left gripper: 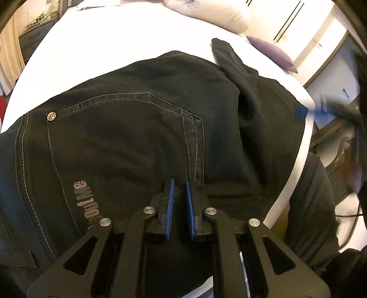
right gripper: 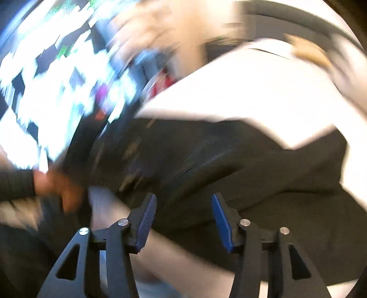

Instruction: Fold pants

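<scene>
Pinching the pants at their near edge with its jaws narrowed, the left gripper faces a white bed with pillows beyond, while the right gripper hangs wide, its view blurred.

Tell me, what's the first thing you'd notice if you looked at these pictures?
The big black pants spread over the white bed fill the left view, with a shiny metal button near their left edge. At the bottom, the left gripper with blue pads is nearly shut right over the cloth. The right view is all blurry, and the right gripper is wide open above the pants.
</scene>
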Available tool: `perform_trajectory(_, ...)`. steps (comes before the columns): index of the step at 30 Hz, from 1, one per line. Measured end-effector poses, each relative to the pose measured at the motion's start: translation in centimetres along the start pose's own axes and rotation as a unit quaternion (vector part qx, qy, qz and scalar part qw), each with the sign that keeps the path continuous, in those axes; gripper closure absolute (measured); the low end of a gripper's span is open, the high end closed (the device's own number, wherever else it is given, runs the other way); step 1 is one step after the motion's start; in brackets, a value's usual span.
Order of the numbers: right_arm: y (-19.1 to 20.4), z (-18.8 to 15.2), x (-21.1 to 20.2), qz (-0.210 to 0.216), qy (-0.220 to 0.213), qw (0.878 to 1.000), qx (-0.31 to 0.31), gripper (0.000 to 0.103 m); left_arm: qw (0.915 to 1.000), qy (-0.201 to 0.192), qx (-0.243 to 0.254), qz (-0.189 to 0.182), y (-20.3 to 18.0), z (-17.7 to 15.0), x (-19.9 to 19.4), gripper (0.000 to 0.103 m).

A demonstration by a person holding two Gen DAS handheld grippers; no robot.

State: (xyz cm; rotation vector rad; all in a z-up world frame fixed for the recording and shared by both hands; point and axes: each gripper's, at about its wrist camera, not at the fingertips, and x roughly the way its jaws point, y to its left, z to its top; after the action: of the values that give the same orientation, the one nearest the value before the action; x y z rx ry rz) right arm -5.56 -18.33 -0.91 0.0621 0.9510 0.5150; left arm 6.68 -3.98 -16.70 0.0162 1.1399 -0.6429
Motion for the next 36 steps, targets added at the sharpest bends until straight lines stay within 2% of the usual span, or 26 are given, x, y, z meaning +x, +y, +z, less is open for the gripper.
perform_trajectory(2, -5.7, 1.9, -1.7, 0.008, -0.053, 0.994, 0.1, 0.048, 0.9999, 0.001, -0.012, -0.003, 0.2, 0.0, 0.2, 0.093)
perform_trajectory(3, -9.5, 2.8, -2.5, 0.019, -0.088, 0.982, 0.164, 0.048, 0.9998, -0.001, -0.019, -0.005, 0.3, -1.3, 0.0, 0.093)
perform_trajectory(5, -16.0, 3.6, -3.2, 0.026, -0.138, 0.949, 0.281, 0.047, 0.9995, -0.004, -0.029, -0.011, 0.8, -1.3, -0.1, 0.093)
perform_trajectory(7, -21.7, 3.9, -2.7, 0.042, -0.171, 0.91, 0.375, 0.047, 0.999, -0.007, -0.039, -0.018, 1.1, -1.3, 0.0, 0.093)
perform_trajectory(9, -26.0, 4.2, -0.8, 0.044, -0.169, 0.879, 0.445, 0.047, 0.9986, -0.005, -0.047, -0.023, 1.3, -1.3, 0.1, 0.093)
perform_trajectory(11, -28.9, 4.2, 1.4, 0.047, -0.16, 0.856, 0.489, 0.047, 0.9985, -0.001, -0.049, -0.023, 1.4, -1.6, 0.1, 0.093)
perform_trajectory(14, -31.3, 3.9, 4.1, 0.037, -0.145, 0.83, 0.538, 0.047, 0.9983, 0.002, -0.051, -0.026, 2.0, -2.0, -0.4, 0.093)
perform_trajectory(17, -32.9, 3.9, 6.3, 0.029, -0.127, 0.818, 0.561, 0.047, 0.9976, 0.003, -0.06, -0.032, 2.0, -1.6, 0.1, 0.093)
perform_trajectory(23, -34.3, 4.8, 9.6, 0.063, -0.134, 0.8, 0.581, 0.047, 0.9975, 0.006, -0.061, -0.034, 2.3, -1.6, -0.1, 0.093)
perform_trajectory(24, -34.4, 5.1, 10.0, 0.068, -0.138, 0.798, 0.582, 0.049, 0.9975, 0.006, -0.061, -0.035, 2.3, -1.6, -0.2, 0.093)
perform_trajectory(25, -34.7, 5.2, 10.3, 0.073, -0.144, 0.796, 0.583, 0.062, 0.9975, 0.006, -0.062, -0.036, 2.4, -1.6, -0.2, 0.093)
perform_trajectory(26, -35.2, 5.0, 10.6, 0.074, -0.148, 0.796, 0.582, 0.071, 0.9974, 0.007, -0.062, -0.036, 2.5, -1.6, -0.3, 0.093)
perform_trajectory(27, -35.5, 5.2, 10.9, 0.073, -0.145, 0.798, 0.581, 0.09, 0.9974, 0.007, -0.062, -0.036, 2.5, -1.6, -0.3, 0.093)
perform_trajectory(28, -35.6, 5.3, 11.1, 0.071, -0.143, 0.799, 0.58, 0.096, 0.9974, 0.007, -0.062, -0.035, 2.5, -1.5, -0.3, 0.093)
perform_trajectory(33, -34.7, 5.7, 8.6, 0.034, -0.171, 0.819, 0.547, 0.099, 0.9977, 0.006, -0.06, -0.032, 2.3, -1.5, -0.3, 0.093)
perform_trajectory(36, -33.4, 4.0, 4.4, 0.021, -0.221, 0.814, 0.536, 0.099, 0.9981, 0.007, -0.054, -0.028, 2.0, -1.3, -0.3, 0.093)
